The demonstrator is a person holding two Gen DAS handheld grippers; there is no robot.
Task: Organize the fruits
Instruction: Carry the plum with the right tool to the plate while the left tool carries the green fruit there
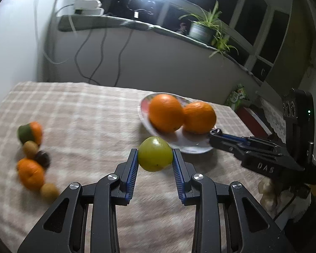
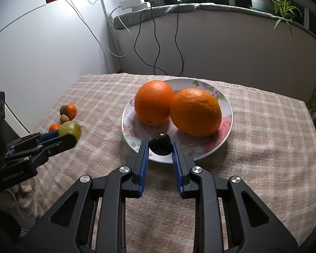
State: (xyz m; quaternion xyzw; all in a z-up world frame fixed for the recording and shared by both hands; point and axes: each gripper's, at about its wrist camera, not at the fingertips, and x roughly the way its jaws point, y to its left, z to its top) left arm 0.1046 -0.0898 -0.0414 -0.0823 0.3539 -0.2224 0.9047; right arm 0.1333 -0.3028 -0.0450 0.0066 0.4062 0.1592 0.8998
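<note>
My left gripper (image 1: 155, 158) is shut on a green round fruit (image 1: 154, 157) and holds it above the checked tablecloth, just left of a white flowered plate (image 1: 189, 145). Two large oranges (image 1: 166, 112) (image 1: 199, 117) lie in that plate. My right gripper (image 2: 160, 147) is shut on a small dark glossy fruit (image 2: 160, 143) over the plate's near rim (image 2: 158, 158). In the right wrist view the left gripper (image 2: 69, 136) with the green fruit (image 2: 70, 129) shows at the left. The right gripper's tip (image 1: 214, 133) shows by the plate in the left wrist view.
A cluster of small fruits lies at the table's left: a green-orange mandarin (image 1: 29, 132), an orange mandarin (image 1: 30, 174), two brownish kiwis (image 1: 30, 148) (image 1: 49, 191) and a dark fruit (image 1: 42, 158). A wall with cables stands behind. A potted plant (image 1: 202, 28) sits on the sill.
</note>
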